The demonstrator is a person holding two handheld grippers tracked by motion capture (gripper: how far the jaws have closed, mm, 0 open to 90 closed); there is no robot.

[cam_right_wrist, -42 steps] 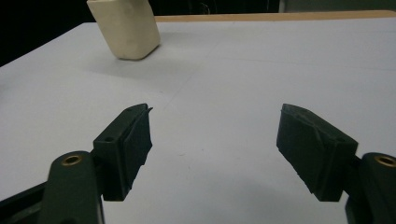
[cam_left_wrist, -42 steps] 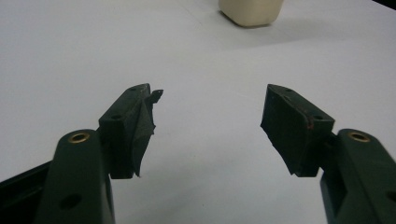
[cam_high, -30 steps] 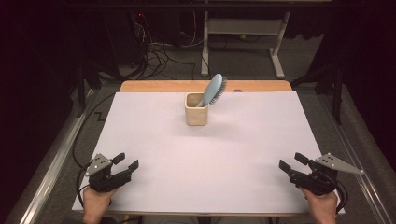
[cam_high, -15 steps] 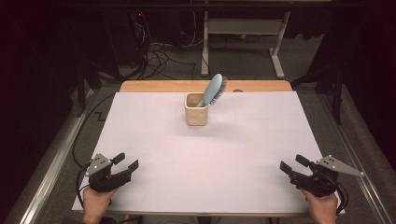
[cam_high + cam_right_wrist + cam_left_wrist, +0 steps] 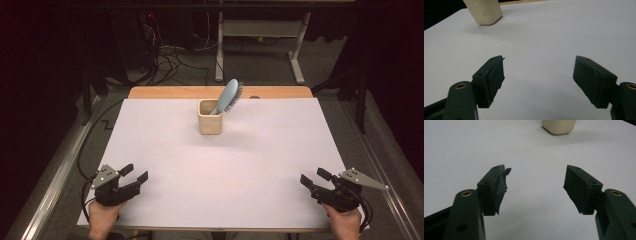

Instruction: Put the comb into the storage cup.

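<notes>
A cream square cup [image 5: 210, 123] stands on the white sheet toward the table's far middle, with a blue hairbrush [image 5: 228, 96] leaning out of it, bristle head up and to the right. The cup's base appears at the top of the left gripper view [image 5: 559, 126] and top left of the right gripper view [image 5: 484, 12]. My left gripper [image 5: 136, 173] rests near the front left corner, jaws open and empty [image 5: 535, 186]. My right gripper [image 5: 314, 178] sits near the front right corner, also open with nothing between its jaws [image 5: 539, 80].
A white sheet [image 5: 220, 165] covers the wooden table [image 5: 165, 92]. Metal rails [image 5: 55, 175] run along both sides. Cables [image 5: 165, 60] and a desk frame [image 5: 295, 55] lie on the dark floor beyond the far edge.
</notes>
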